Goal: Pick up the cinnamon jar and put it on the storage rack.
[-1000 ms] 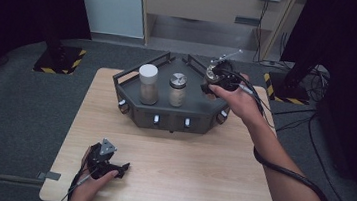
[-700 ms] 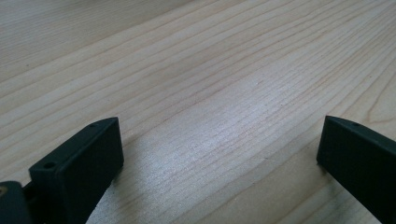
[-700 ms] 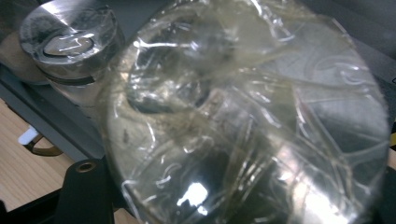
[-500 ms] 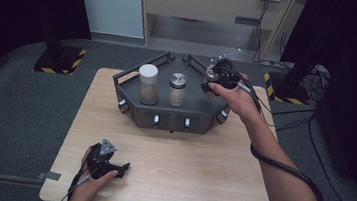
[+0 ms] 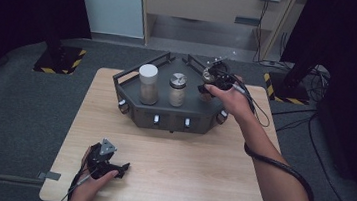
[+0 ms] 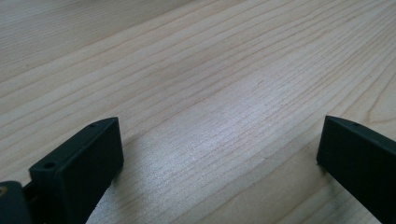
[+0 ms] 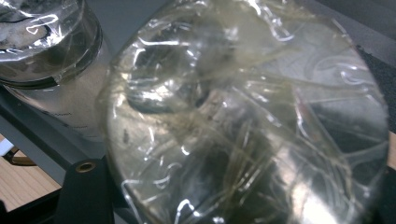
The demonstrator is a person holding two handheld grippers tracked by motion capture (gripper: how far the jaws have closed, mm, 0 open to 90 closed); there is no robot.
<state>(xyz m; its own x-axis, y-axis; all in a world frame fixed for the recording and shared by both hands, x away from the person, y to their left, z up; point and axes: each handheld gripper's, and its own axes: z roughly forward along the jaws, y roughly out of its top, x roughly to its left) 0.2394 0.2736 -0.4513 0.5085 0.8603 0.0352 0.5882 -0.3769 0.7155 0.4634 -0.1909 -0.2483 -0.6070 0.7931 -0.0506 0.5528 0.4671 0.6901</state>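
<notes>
Nearest me, the left gripper (image 5: 109, 162) rests on the wooden table (image 5: 199, 173), jaws wide apart and empty. Farther off, the right gripper (image 5: 212, 83) clamps a plastic-wrapped jar (image 7: 243, 116) over the dark tray (image 5: 164, 116), beside two other jars (image 5: 148, 83).

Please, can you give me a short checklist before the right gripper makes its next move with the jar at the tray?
1. Right gripper shut on the jar wrapped in clear film: ok, the jar sits between its jaws.
2. Jar is over the dark tray, at its right end: ok.
3. Jar bottom rests on the tray floor: cannot tell, the hand hides it.
4. White-capped jar and metal-lidded jar stand upright, apart from the held jar: ok.
5. Left gripper open and with nothing between its jaws, low over the wooden table, far from the tray: ok.
</notes>
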